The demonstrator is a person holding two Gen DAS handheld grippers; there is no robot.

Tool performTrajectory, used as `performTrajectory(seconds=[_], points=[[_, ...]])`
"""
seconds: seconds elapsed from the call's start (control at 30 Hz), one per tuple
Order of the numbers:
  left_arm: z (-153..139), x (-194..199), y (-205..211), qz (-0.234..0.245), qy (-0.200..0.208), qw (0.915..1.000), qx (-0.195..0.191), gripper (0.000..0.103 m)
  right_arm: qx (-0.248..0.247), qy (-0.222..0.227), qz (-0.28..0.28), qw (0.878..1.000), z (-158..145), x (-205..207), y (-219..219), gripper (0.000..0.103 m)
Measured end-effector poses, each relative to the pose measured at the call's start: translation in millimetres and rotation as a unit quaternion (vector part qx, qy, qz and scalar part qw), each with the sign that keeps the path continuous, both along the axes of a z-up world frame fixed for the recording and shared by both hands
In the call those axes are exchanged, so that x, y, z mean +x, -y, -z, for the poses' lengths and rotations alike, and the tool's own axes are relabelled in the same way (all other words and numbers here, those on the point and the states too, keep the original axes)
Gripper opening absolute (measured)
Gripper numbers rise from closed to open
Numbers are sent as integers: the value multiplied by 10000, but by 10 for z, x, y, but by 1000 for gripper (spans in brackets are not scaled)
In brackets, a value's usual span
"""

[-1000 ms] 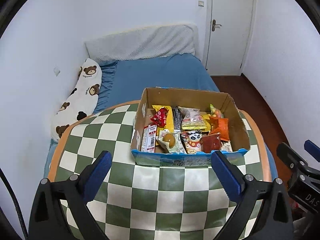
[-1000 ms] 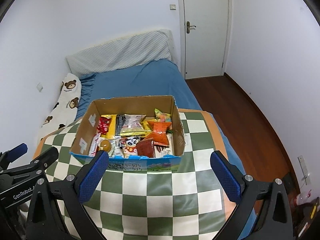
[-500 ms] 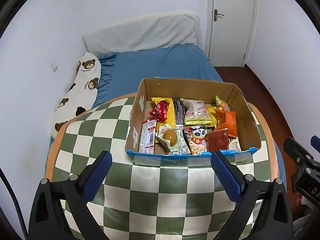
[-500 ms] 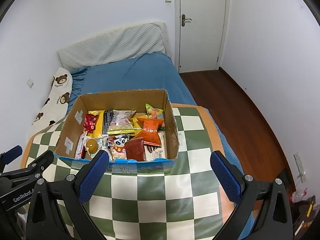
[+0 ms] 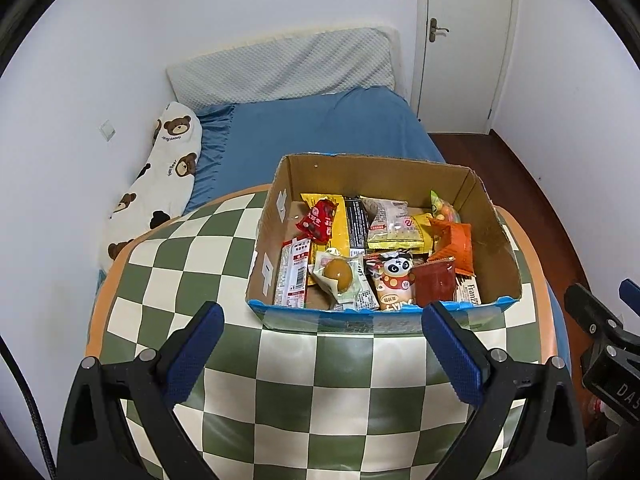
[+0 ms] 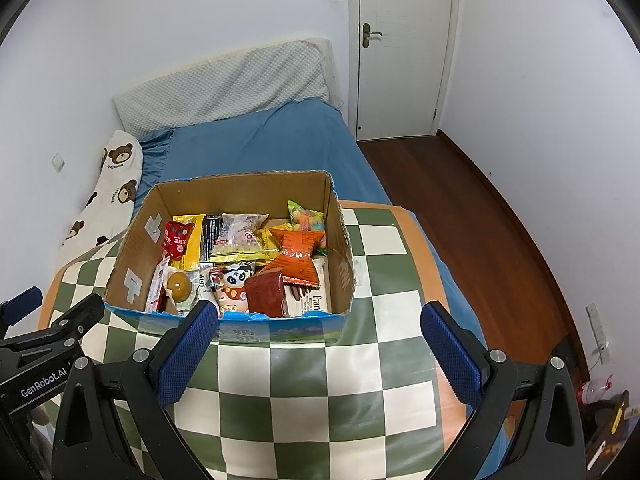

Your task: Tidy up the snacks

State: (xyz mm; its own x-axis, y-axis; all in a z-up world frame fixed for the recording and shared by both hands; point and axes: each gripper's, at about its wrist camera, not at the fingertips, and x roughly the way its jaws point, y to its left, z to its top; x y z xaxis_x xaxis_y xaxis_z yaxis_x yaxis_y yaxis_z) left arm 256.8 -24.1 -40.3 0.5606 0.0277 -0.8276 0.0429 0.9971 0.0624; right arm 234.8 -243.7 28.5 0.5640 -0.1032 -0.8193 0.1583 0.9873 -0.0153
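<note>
A cardboard box (image 5: 496, 256) (image 6: 132, 248) with a blue front edge stands on the green-and-cream checkered table (image 5: 320, 392) (image 6: 320, 392). It holds several snack packs: an orange pack (image 5: 452, 244) (image 6: 300, 256), a panda pack (image 5: 396, 280) (image 6: 234, 288), a red pack (image 5: 318, 220) (image 6: 176, 236). My left gripper (image 5: 322, 354) hovers open above the table just short of the box front. My right gripper (image 6: 320, 354) is open too, its left finger overlapping the box's front edge. Nothing is between either pair of fingers.
Behind the table lies a bed with a blue sheet (image 5: 312, 132) (image 6: 260, 148), a grey headboard cushion (image 5: 280, 68) and a bear-print pillow (image 5: 160, 184). A white door (image 6: 404, 48) and dark wood floor (image 6: 480, 216) are at the right.
Both grippers have moved forward and tilted down, so the box sits larger and more from above. Both stay open.
</note>
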Motion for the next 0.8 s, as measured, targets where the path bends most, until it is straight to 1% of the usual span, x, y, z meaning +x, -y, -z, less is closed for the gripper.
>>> performTrajectory(seconds=[0.8], points=[[-21, -13, 14, -82, 27, 10000, -10, 101, 78, 57, -48, 9999, -77, -45, 12, 103]])
